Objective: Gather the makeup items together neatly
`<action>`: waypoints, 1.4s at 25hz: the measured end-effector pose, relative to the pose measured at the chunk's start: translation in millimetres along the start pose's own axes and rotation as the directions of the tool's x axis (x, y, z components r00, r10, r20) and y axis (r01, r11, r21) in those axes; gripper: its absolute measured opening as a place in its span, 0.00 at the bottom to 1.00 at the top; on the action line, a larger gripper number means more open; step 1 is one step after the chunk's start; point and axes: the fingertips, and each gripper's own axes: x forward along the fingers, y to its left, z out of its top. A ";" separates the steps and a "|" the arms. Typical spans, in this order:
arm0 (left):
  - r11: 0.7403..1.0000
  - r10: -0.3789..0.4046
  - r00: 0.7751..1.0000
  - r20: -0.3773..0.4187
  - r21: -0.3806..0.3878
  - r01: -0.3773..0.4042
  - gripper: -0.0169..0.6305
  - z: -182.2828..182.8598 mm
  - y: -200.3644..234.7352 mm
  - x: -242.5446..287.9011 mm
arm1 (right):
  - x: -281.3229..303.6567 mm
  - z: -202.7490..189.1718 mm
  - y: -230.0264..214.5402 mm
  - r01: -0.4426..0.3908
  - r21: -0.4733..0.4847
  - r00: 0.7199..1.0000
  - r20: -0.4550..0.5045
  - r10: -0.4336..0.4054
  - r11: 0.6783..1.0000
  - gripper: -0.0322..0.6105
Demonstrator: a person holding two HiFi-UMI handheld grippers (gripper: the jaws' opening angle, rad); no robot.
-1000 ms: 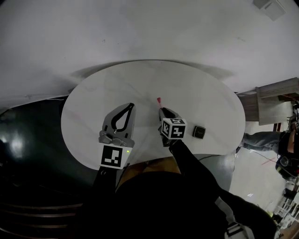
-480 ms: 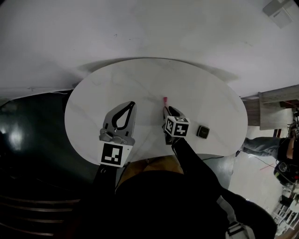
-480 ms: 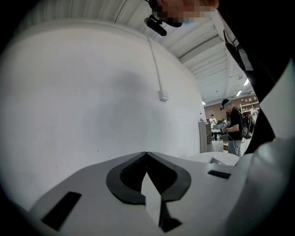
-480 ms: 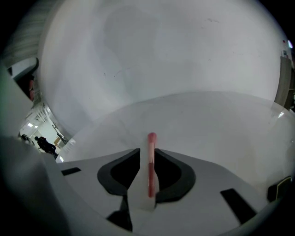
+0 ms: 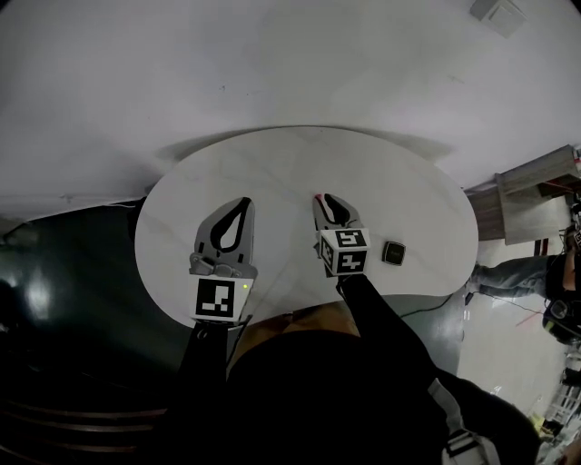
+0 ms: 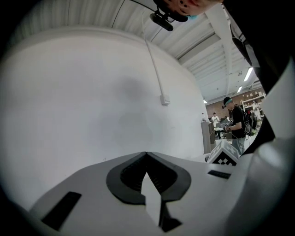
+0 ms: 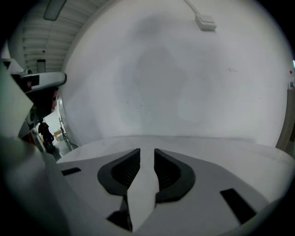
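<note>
On the round white table (image 5: 272, 163) a small black square compact (image 5: 392, 253) lies near the right rim. A thin pink item (image 5: 317, 196) shows just left of my right gripper's tip and is mostly hidden beneath it. My right gripper (image 5: 329, 198) rests near the table's middle. In the right gripper view (image 7: 147, 150) its jaws stand a narrow gap apart with only bare tabletop between them. My left gripper (image 5: 243, 202) lies to the left of it, and in the left gripper view (image 6: 146, 153) its jaw tips meet with nothing held.
A white wall rises behind the table, with a small box (image 5: 495, 11) on it. Dark floor lies to the left. A wooden unit (image 5: 536, 177) and a person (image 5: 545, 281) are at the far right, beyond the table's rim.
The right gripper has moved forward over the pink item, which earlier stuck out ahead of its tip. The left gripper has stayed in about the same place.
</note>
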 end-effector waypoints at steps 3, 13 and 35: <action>1.000 -0.015 1.000 0.016 0.010 0.015 0.05 5.8 -4.5 -6.2 | -21.1 29.1 10.4 -0.010 -0.050 0.996 0.086 0.015 0.999 0.22; 0.999 0.004 0.999 0.047 0.045 -0.006 0.05 33.0 -13.1 -20.5 | -99.5 104.4 33.0 -0.040 -0.168 0.956 0.280 0.086 0.985 0.22; 0.999 -0.014 0.998 0.060 0.052 0.011 0.05 42.4 -149.7 43.4 | -158.0 81.8 -82.1 -0.088 -0.202 0.952 0.270 0.142 0.975 0.22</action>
